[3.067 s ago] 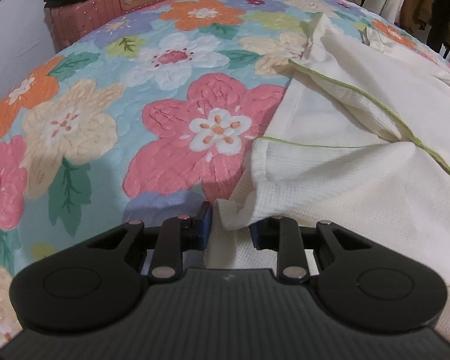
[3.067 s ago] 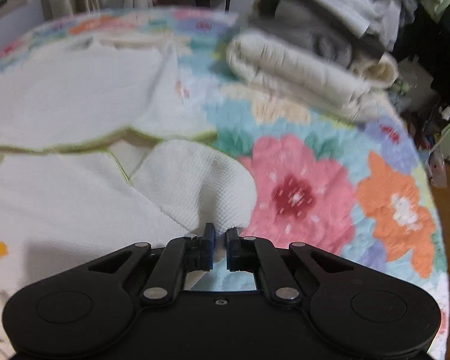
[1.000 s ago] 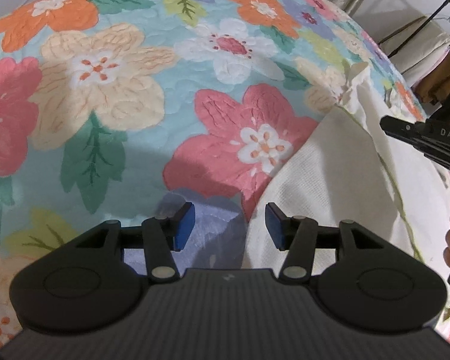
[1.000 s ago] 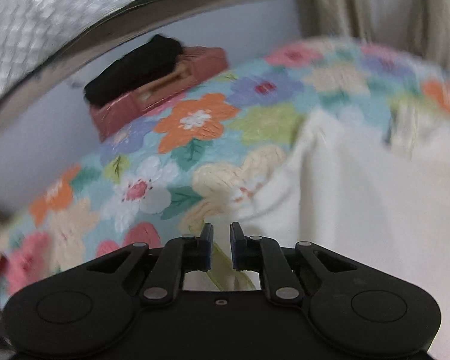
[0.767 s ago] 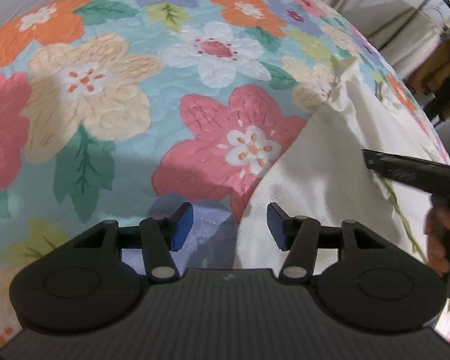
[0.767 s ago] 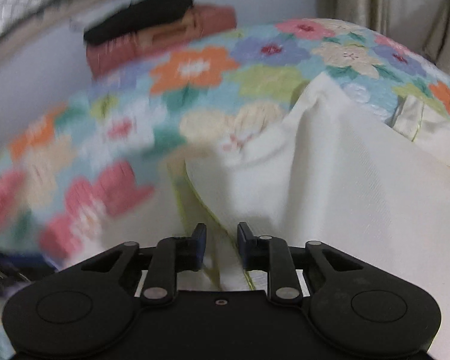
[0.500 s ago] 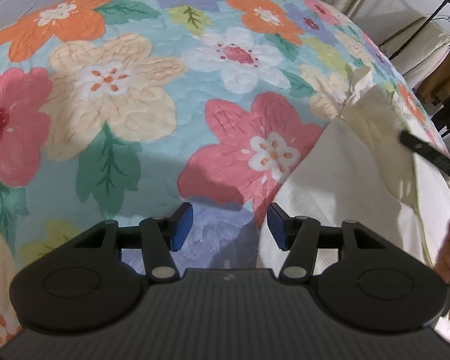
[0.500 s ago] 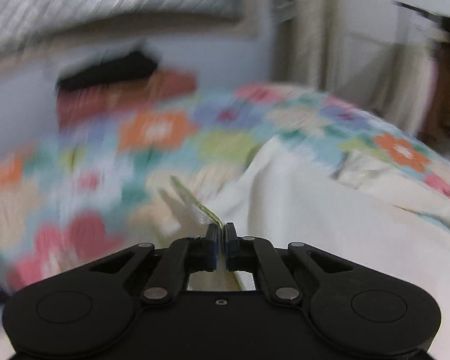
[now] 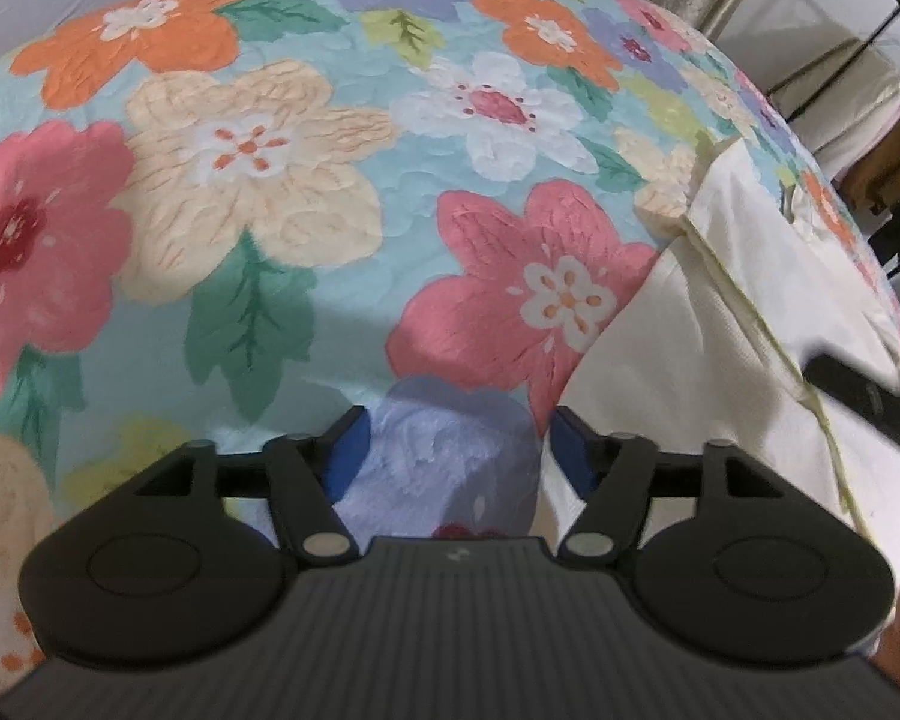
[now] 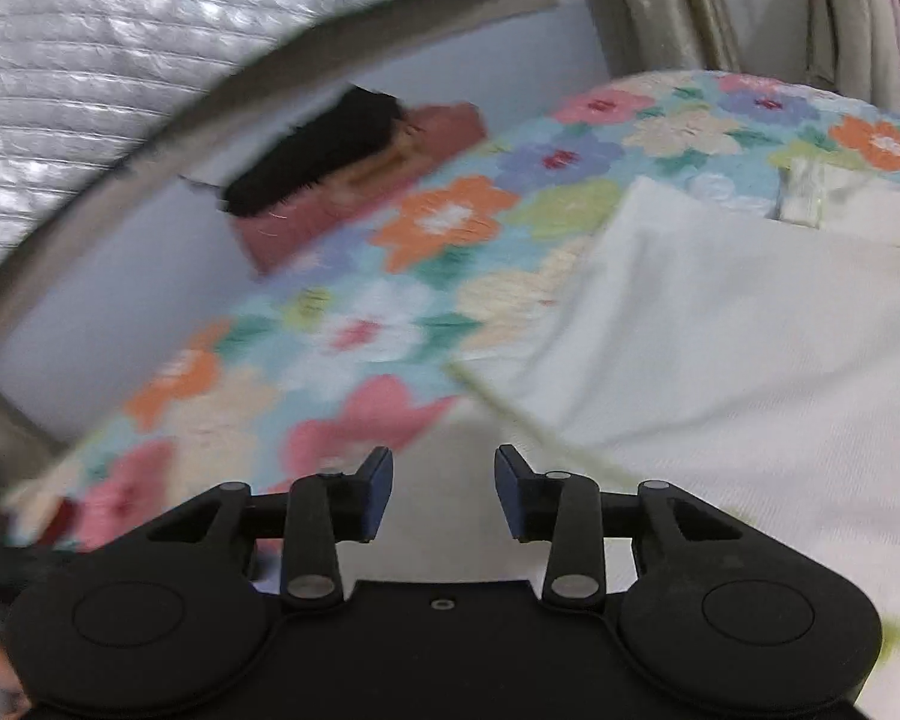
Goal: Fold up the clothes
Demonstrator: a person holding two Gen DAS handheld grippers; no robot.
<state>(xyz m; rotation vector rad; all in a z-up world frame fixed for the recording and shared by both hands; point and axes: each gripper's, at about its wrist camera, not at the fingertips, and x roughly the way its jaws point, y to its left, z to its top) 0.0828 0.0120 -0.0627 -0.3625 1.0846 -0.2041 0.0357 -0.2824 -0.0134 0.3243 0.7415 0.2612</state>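
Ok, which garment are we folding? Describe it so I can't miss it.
Start at the bed with the flowered quilt. On it lies a cream garment, spread flat. A thin green trim along its edge sets it apart from the bright flowers around it.

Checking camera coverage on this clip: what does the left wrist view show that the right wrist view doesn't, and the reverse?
Only the left wrist view: the left gripper, jaws open over bare quilt, and a clothes rack at far right.

Only the right wrist view: the right gripper, jaws open and just widened, nothing between them; a pink suitcase under a black item; a padded silver panel.

Both: the floral quilt and the cream garment with green-trimmed edge.
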